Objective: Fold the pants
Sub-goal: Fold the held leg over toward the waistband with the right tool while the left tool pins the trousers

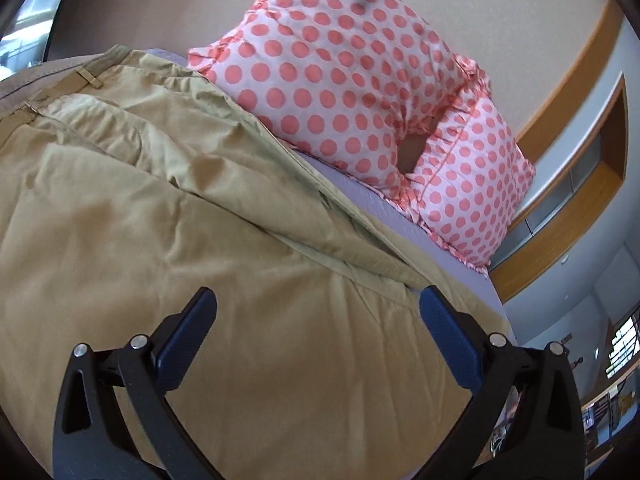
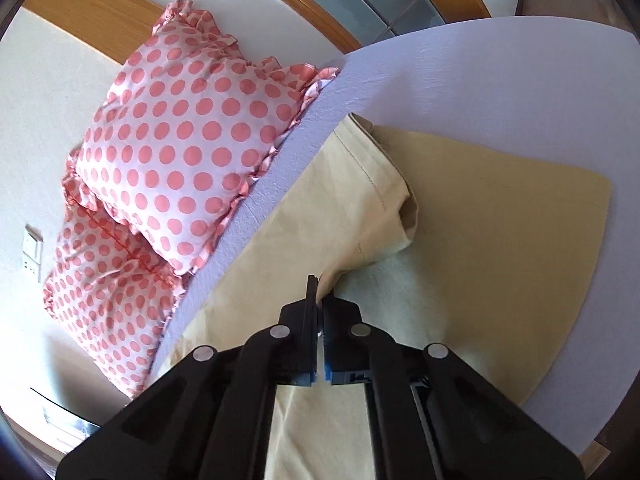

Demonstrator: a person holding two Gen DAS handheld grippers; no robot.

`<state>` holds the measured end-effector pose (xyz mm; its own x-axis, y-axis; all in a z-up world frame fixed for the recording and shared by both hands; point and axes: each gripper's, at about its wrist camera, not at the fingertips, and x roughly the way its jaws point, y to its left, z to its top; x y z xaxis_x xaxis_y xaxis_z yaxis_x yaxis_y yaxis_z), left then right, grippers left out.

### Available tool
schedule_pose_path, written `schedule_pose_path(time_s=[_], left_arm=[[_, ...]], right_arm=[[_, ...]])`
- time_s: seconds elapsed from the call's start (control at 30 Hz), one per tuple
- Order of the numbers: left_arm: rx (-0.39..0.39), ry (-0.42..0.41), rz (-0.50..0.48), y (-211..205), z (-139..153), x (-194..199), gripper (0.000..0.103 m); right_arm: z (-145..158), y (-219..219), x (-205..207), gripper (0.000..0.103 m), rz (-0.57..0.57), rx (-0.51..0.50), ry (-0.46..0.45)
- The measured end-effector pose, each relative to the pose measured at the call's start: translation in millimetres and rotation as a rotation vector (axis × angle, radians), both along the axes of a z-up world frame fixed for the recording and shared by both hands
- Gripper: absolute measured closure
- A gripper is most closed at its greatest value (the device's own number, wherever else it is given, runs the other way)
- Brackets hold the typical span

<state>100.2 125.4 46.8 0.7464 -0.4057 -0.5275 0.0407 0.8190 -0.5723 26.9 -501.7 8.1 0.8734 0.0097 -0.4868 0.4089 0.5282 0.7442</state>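
Tan pants (image 1: 160, 200) lie spread on a lilac bed sheet (image 1: 384, 204), waistband and belt loops at the upper left. My left gripper (image 1: 318, 304) is open just above the pant fabric, holding nothing. In the right wrist view the pants (image 2: 500, 220) lie flat on the sheet (image 2: 500, 80), with one leg end lifted and folded over. My right gripper (image 2: 320, 292) is shut on the pants, pinching a fold of fabric at the leg's edge and holding it up.
Two pink polka-dot pillows (image 1: 340, 80) lean against the wall at the bed's far side; they also show in the right wrist view (image 2: 180, 140). A wooden headboard trim (image 1: 572, 80) runs behind. The bed's edge (image 2: 600, 420) is at the lower right.
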Motion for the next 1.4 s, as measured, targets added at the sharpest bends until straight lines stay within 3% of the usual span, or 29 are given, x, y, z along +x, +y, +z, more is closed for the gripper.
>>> schedule_pose_path(time_s=[0.07,0.17,0.5,0.53,0.6,0.63,0.67,0.77,0.93,1.1,1.23,1.4], left_arm=[[-0.001,-0.008,0.041,18,13,14,0.002],[-0.031,0.013,0.093,45,25,45,0.002],[0.054,0.24,0.214,67,9,189,0.004],[0.065,0.269,0.228,68,4,201,0.01],[0.088,0.323,0.246,71,-7,219,0.047],[0.077,0.342,0.24,73,-12,223,0.082],[0.043,0.348,0.227,77,-14,220,0.093],[0.066,0.272,0.218,77,1,181,0.095],[0.134,0.094,0.181,78,33,47,0.094],[0.178,0.126,0.197,74,2,-57,0.092],[0.117,0.172,0.197,78,-25,-83,0.092],[0.048,0.149,0.201,83,-32,-97,0.09]], right_arm=[[15,-2,-14,0.101,-0.005,-0.046,-0.098],[33,-1,-29,0.101,-0.027,-0.141,-0.148],[24,-10,-34,0.101,-0.026,-0.093,-0.176],[22,-11,-34,0.101,-0.027,-0.087,-0.177],[19,-13,-33,0.101,-0.029,-0.07,-0.18],[18,-15,-32,0.101,-0.027,-0.06,-0.184],[19,-16,-31,0.101,-0.023,-0.056,-0.188],[26,-18,-32,0.101,-0.028,-0.083,-0.195],[30,-28,-49,0.101,-0.069,-0.11,-0.194],[10,-35,-65,0.101,-0.11,-0.076,-0.137],[-4,-36,-73,0.101,-0.125,-0.041,-0.108],[-14,-37,-82,0.101,-0.136,-0.02,-0.093]])
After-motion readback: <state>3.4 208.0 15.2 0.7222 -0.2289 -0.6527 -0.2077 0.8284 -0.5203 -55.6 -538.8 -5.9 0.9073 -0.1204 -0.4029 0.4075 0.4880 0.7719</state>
